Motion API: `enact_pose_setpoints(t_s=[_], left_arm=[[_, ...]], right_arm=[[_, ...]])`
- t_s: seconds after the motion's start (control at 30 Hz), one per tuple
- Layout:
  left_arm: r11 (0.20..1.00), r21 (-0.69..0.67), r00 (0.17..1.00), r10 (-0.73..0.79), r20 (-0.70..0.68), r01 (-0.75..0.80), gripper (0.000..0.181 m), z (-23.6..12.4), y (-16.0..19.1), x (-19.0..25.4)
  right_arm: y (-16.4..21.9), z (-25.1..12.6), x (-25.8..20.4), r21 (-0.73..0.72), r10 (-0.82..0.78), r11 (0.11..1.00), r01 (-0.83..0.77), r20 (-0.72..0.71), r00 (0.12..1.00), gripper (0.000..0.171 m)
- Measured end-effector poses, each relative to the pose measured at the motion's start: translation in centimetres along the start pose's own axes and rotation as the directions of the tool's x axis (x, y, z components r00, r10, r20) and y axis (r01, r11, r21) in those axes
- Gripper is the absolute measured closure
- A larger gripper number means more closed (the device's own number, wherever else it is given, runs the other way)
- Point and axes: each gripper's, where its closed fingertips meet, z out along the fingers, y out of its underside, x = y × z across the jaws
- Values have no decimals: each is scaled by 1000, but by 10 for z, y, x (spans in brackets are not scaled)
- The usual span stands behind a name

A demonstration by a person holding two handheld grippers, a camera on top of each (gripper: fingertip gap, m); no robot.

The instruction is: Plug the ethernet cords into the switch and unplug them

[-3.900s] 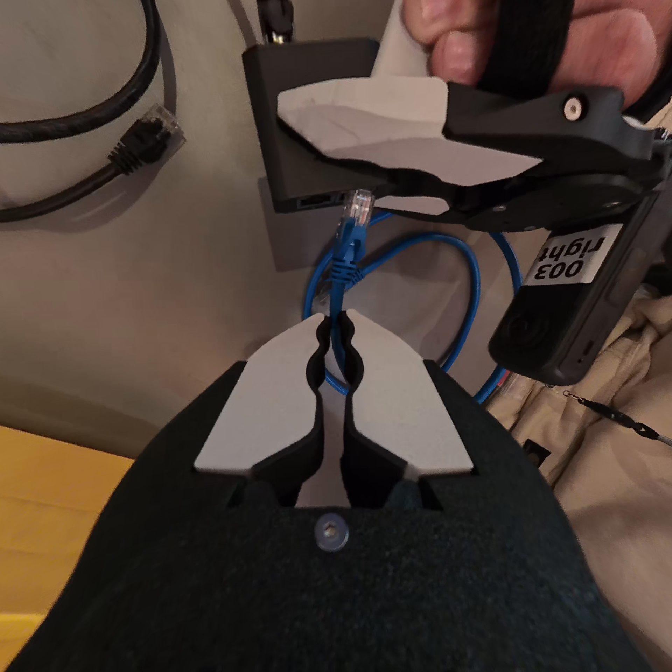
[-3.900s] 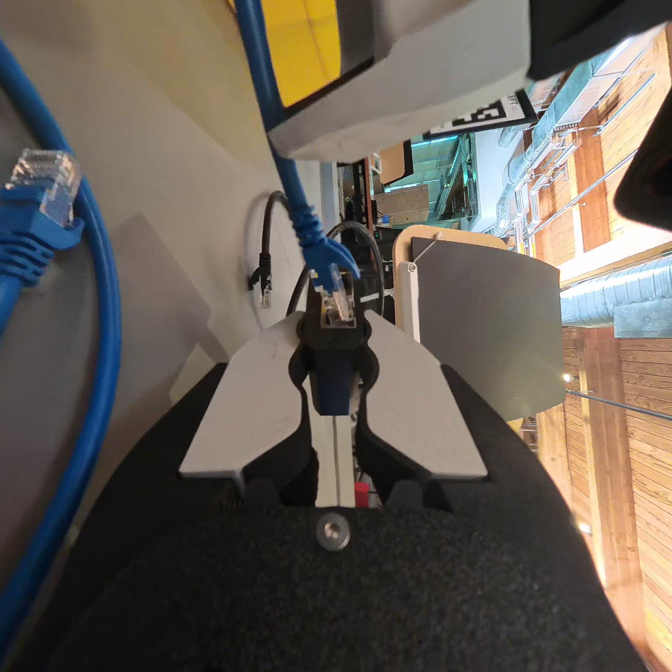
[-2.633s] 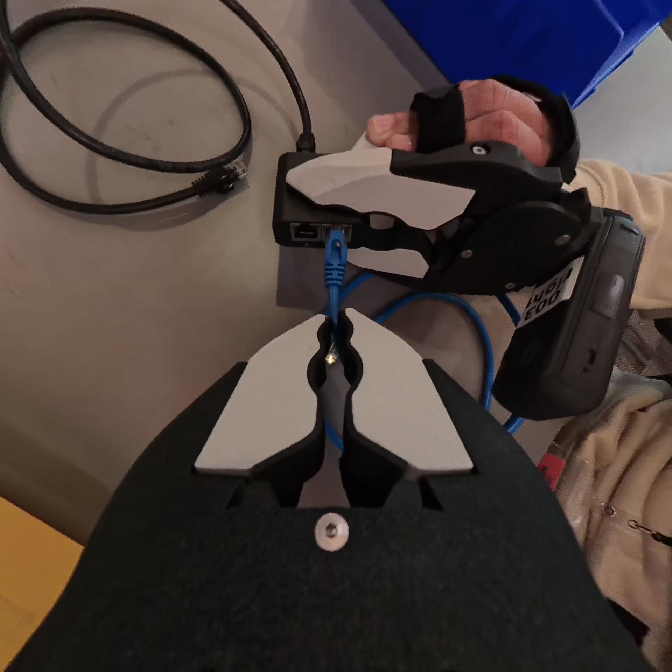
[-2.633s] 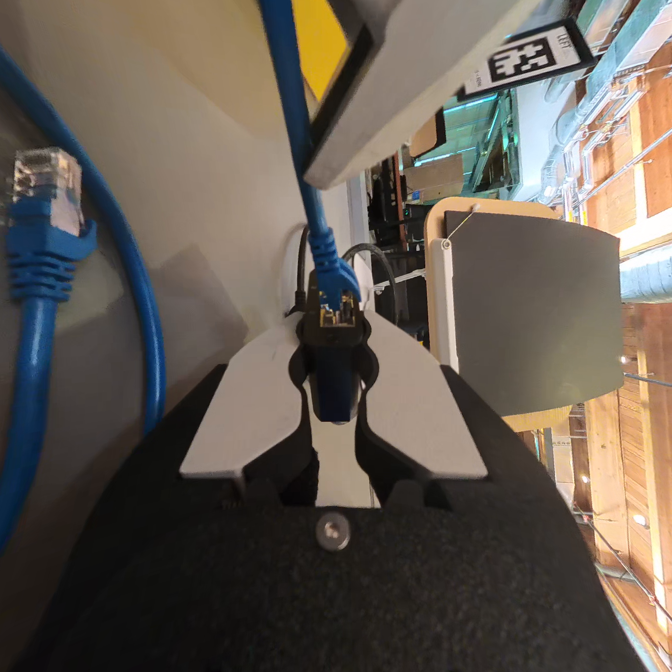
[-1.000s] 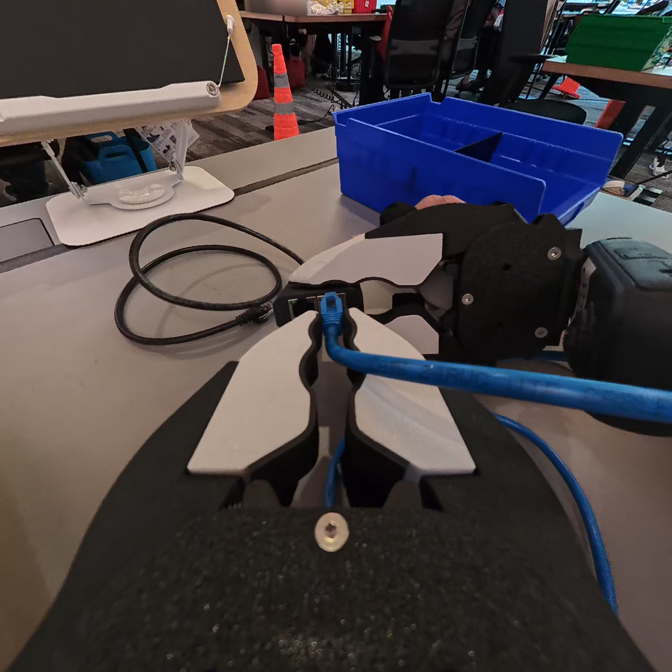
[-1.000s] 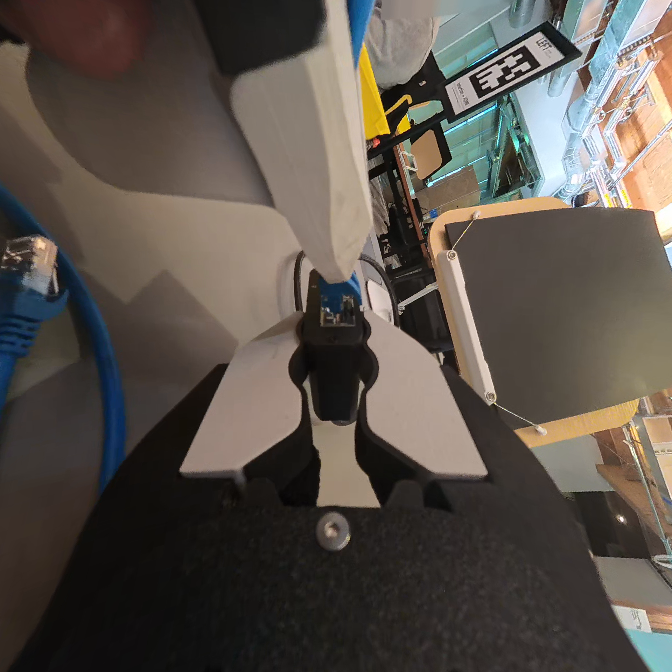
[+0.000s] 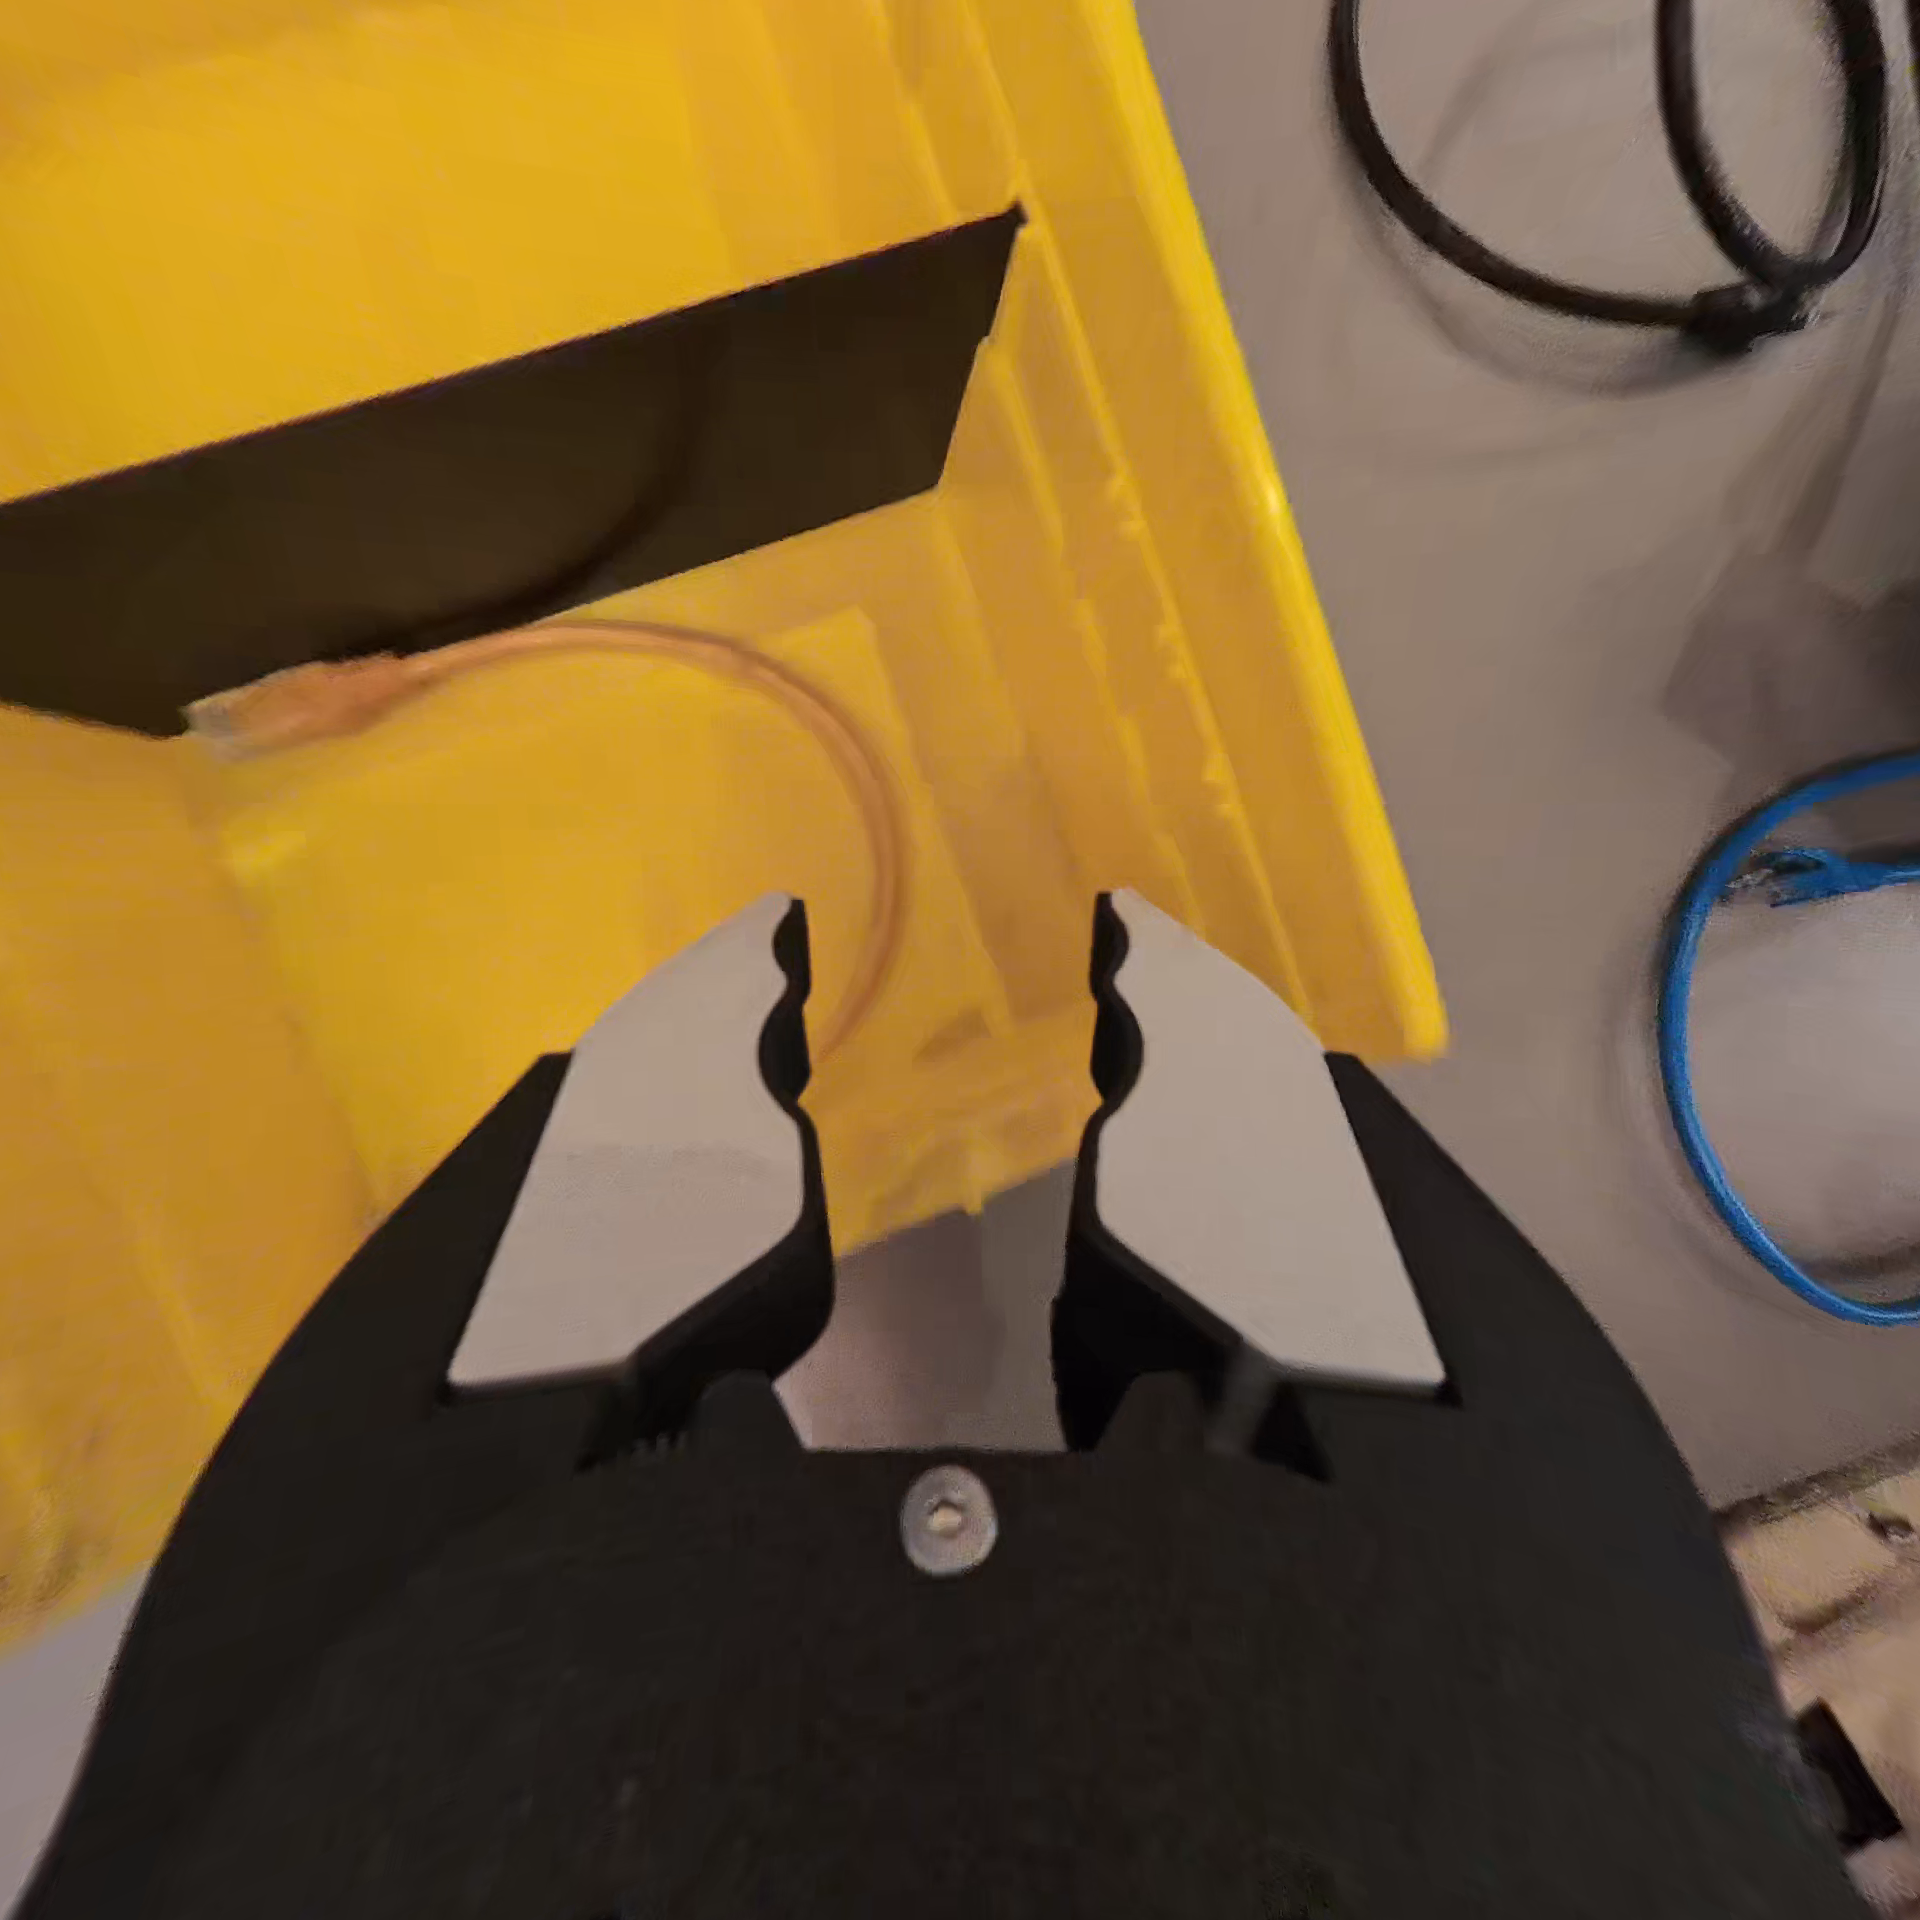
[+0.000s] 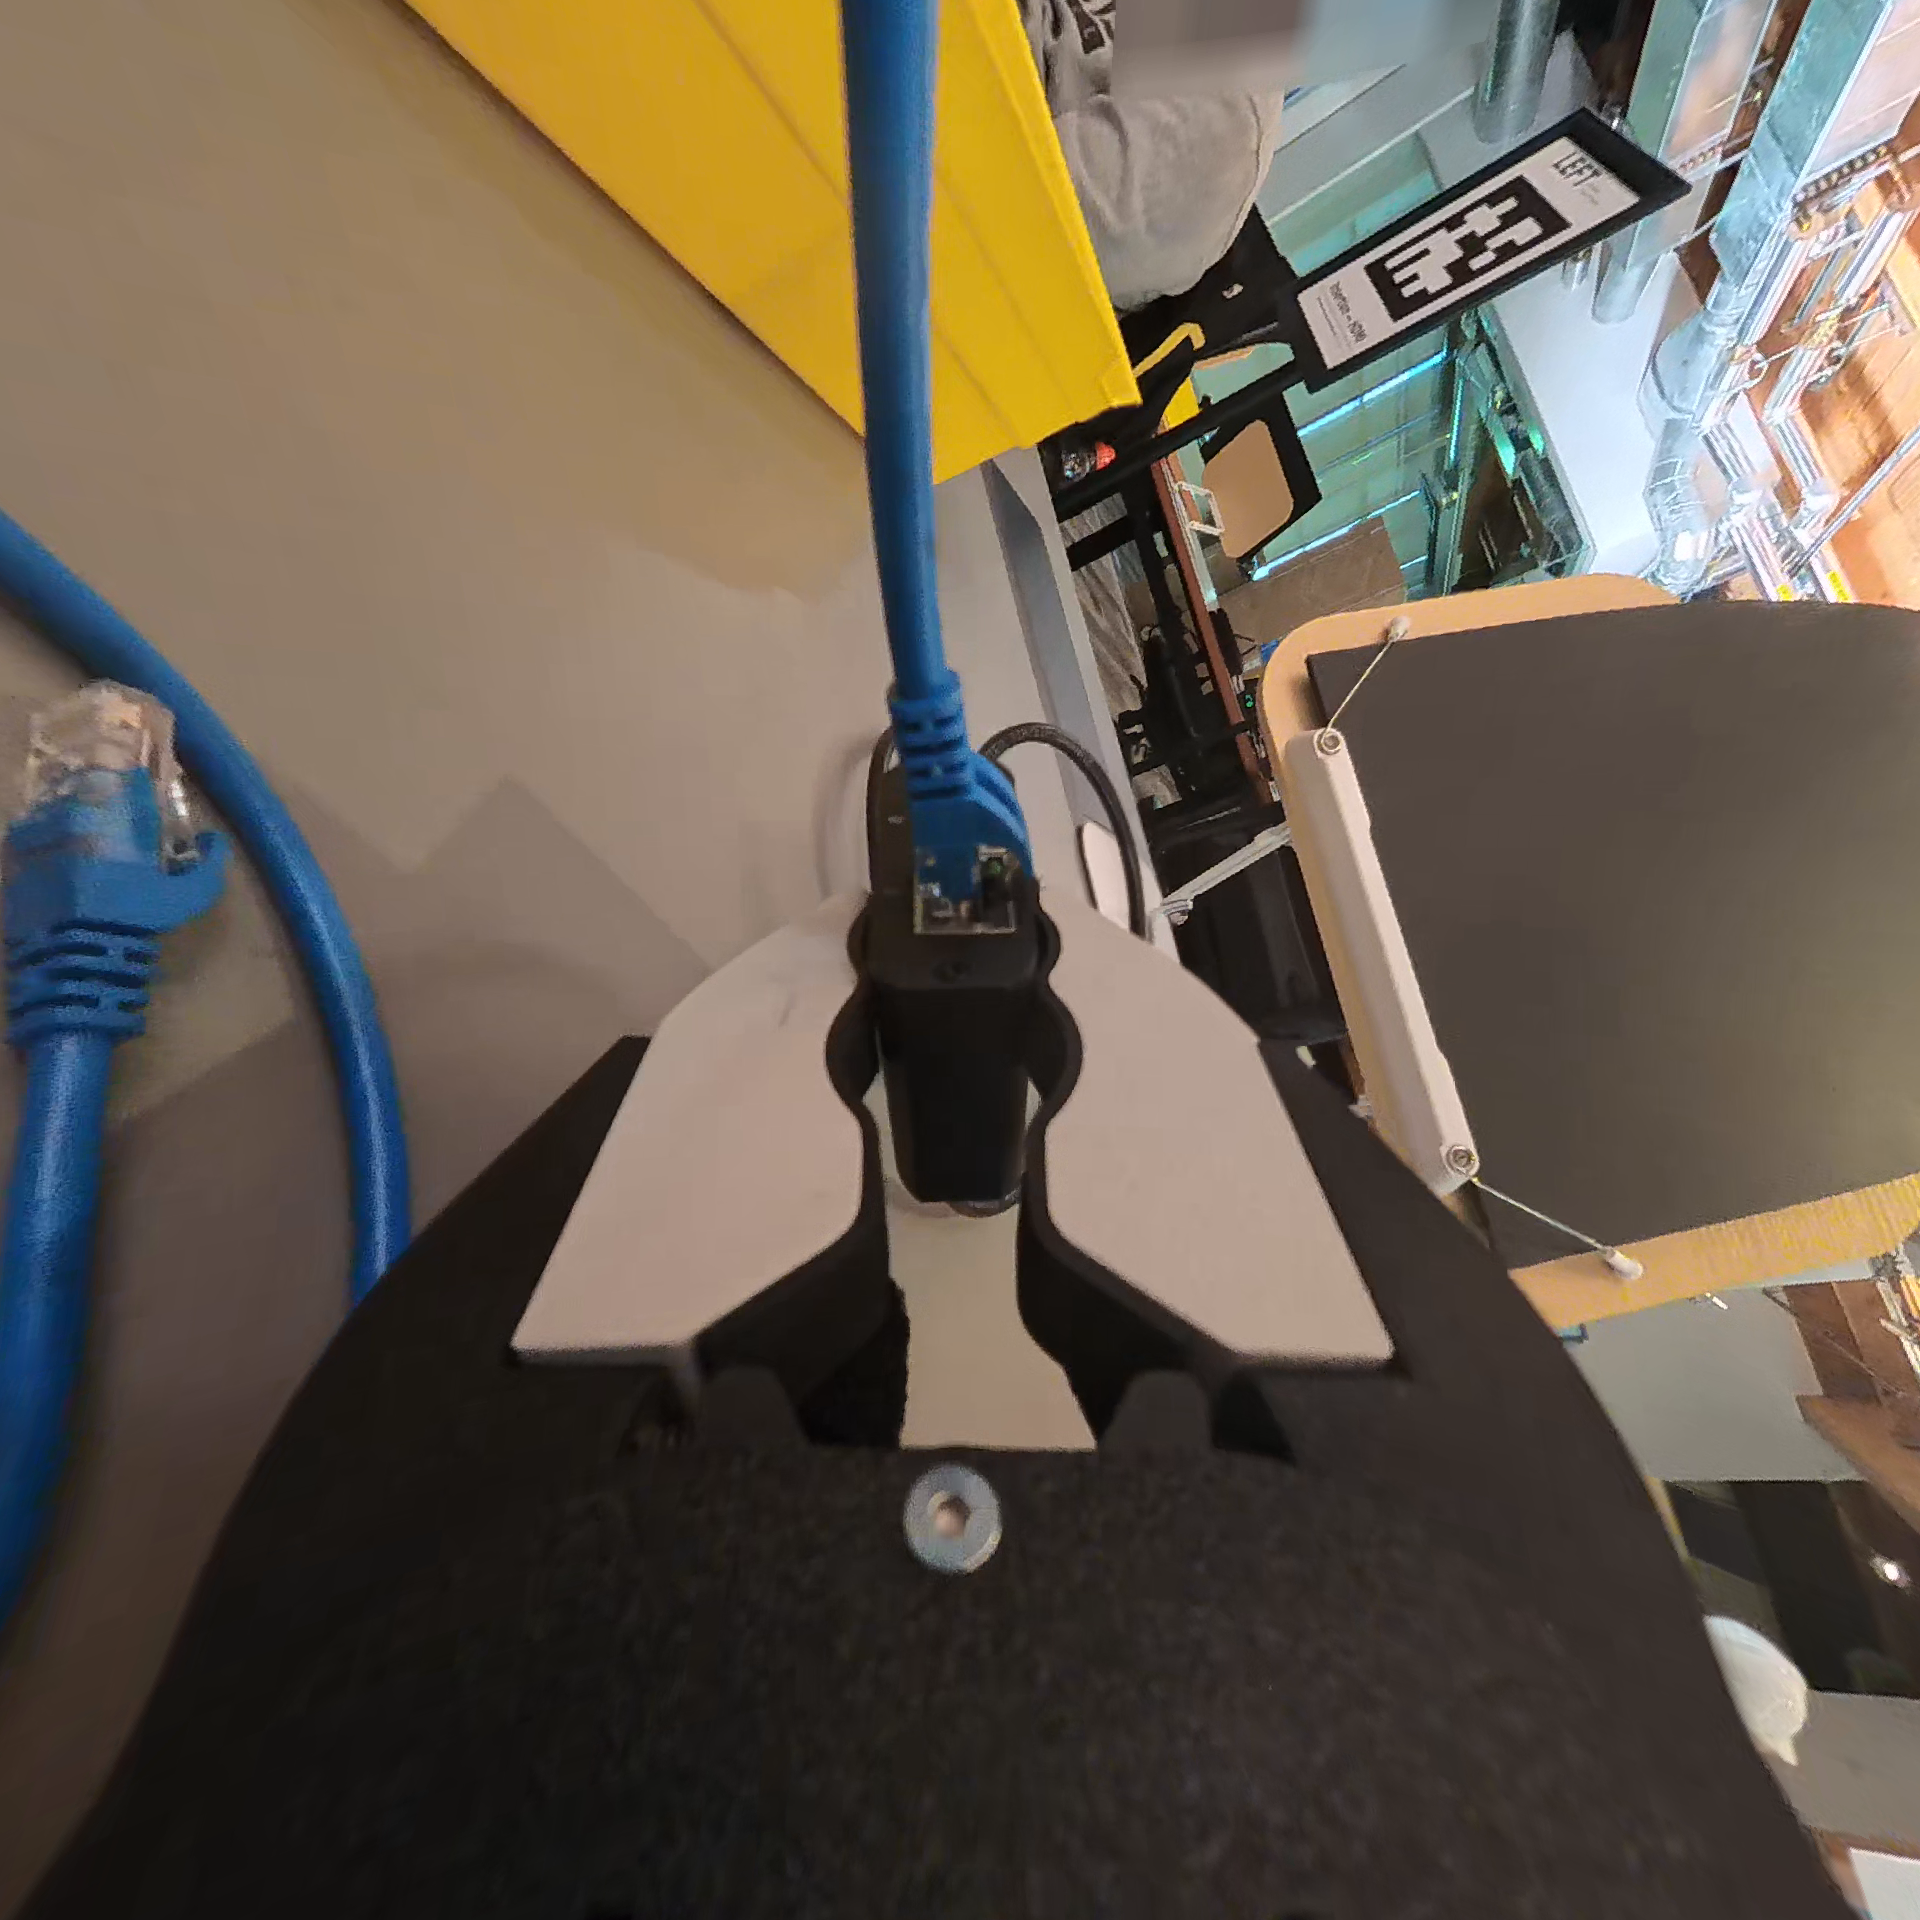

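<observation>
Black switch [image 8: 954,1049] is pinched between the fingers of the right gripper [image 8: 954,935], with one plug [image 8: 951,821] of the blue cord [image 8: 902,343] seated in a port on its front face. The cord's other plug [image 8: 99,821] lies free on the grey tabletop [image 8: 436,436] to the left. Left gripper [image 7: 943,925] has its fingers spread and holds nothing, above a yellow bin [image 7: 1143,436] containing a yellow cord [image 7: 727,675] and a black divider [image 7: 499,457]. A black cord [image 7: 1558,239] lies coiled on the tabletop beside the bin.
</observation>
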Motion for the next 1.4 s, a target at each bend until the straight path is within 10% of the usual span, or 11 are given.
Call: enact_pose_setpoints(t_s=[0.27,0.37,0.73,0.97,1.13,1.4], left_arm=[[940,-325,994,86,-62,-102,150,54,11,-18],[948,-292,992,115,-52,-125,175,61,8,-19],[925,-133,933,344,-105,-356,177,8,-2,-9],[593,74,568,794,-216,-802,177,-100,30,94],[270,38,238,900,-364,-962,177,-67,110,167],[262,-20,248,880,-405,-965,177,-15,179,173]], right_arm=[[7,0,2,-12,62,998,-62,19,998,147],[7,1,-1,-14,56,998,-56,32,998,147],[9,1,3,-14,74,997,-73,19,997,147],[11,1,7,-17,87,996,-86,11,996,147],[12,1,8,-20,88,996,-88,7,996,146],[14,1,8,-25,99,995,-98,12,995,147]])
